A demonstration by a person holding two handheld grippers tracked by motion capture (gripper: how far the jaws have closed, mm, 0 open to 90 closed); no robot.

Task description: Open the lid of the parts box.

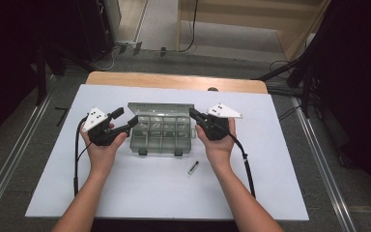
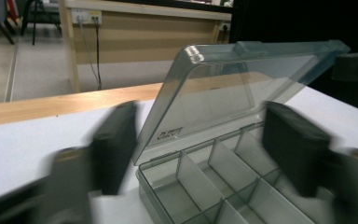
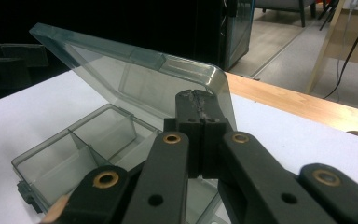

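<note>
A clear grey compartment box point(image 1: 162, 140) stands in the middle of the table with its lid point(image 1: 160, 108) raised at the back. My left gripper point(image 1: 128, 116) is at the box's left end, open, its jaws spread toward the lid's left corner. In the left gripper view the two blurred jaws stand wide apart around the gripper's midpoint point(image 2: 200, 149), with the lid point(image 2: 223, 93) and the dividers point(image 2: 214, 172) between them. My right gripper point(image 1: 193, 114) is at the box's right end, shut with nothing between its jaws. Its tip point(image 3: 196, 100) lies by the lid's corner point(image 3: 135, 79); contact is unclear.
A small dark and green stick-like object point(image 1: 193, 167) lies on the white sheet point(image 1: 140, 193) in front of the box, near the right wrist. Bare wooden table edge point(image 1: 174, 80) runs behind the sheet. Cables trail from both grippers toward the front.
</note>
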